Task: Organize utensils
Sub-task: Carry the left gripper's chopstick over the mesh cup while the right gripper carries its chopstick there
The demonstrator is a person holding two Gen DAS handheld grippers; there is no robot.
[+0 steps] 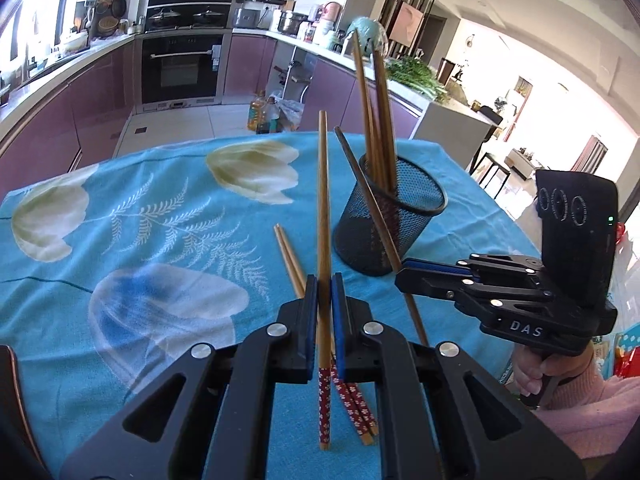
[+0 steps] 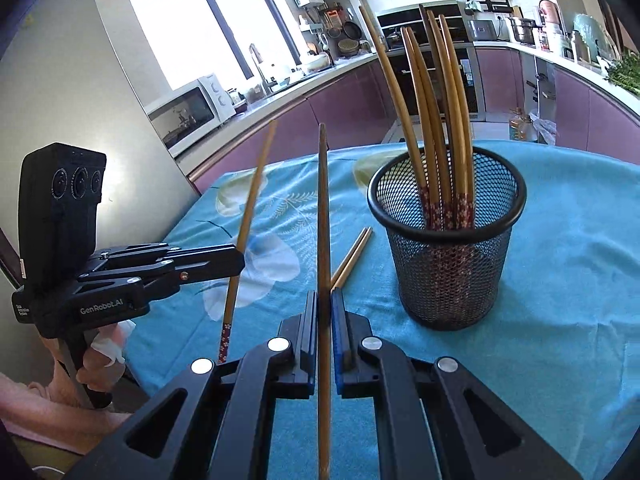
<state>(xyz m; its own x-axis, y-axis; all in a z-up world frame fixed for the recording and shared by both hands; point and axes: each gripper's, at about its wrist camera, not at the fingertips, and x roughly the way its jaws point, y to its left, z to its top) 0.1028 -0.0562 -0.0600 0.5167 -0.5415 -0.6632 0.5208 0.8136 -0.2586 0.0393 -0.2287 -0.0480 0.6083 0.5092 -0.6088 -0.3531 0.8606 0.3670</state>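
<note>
The left gripper (image 1: pixel 325 292), a black two-finger tool with blue pads, is clamped tight on a light brown wooden chopstick (image 1: pixel 323 208) that stands almost upright. Its red flower-patterned end (image 1: pixel 325 408) hangs below the jaws and its bare tip points toward twelve o'clock.

The right gripper (image 2: pixel 325 308), of the same make, is pinched closed on a darker brown chopstick (image 2: pixel 323 216), also near upright between its pads. In the left wrist view this right gripper (image 1: pixel 404 276) comes in from three o'clock, held by a hand (image 1: pixel 532 376) in a pink sleeve (image 1: pixel 588 408), and its chopstick leans across the front of the holder.

The black wire-mesh cylindrical holder (image 2: pixel 448 264) stands upright on the turquoise tablecloth with pale flower and fern prints (image 2: pixel 568 280), at about two o'clock from the right gripper. Several brown chopsticks with red patterned ends down (image 2: pixel 436 120) already stand in it, leaning against the rim.

A pair of loose light brown chopsticks (image 1: pixel 290 258) lies flat on the cloth, between the left gripper and the holder. Their tips point toward eleven o'clock in the left wrist view, and their red patterned ends (image 1: pixel 360 408) show below the left jaws. They lie just beside the holder without touching it.

In the right wrist view the left gripper (image 2: pixel 236 258) reaches in from nine o'clock. Behind the table runs a kitchen with mauve cabinets (image 1: pixel 100 92) and a black built-in oven (image 1: pixel 182 66).
</note>
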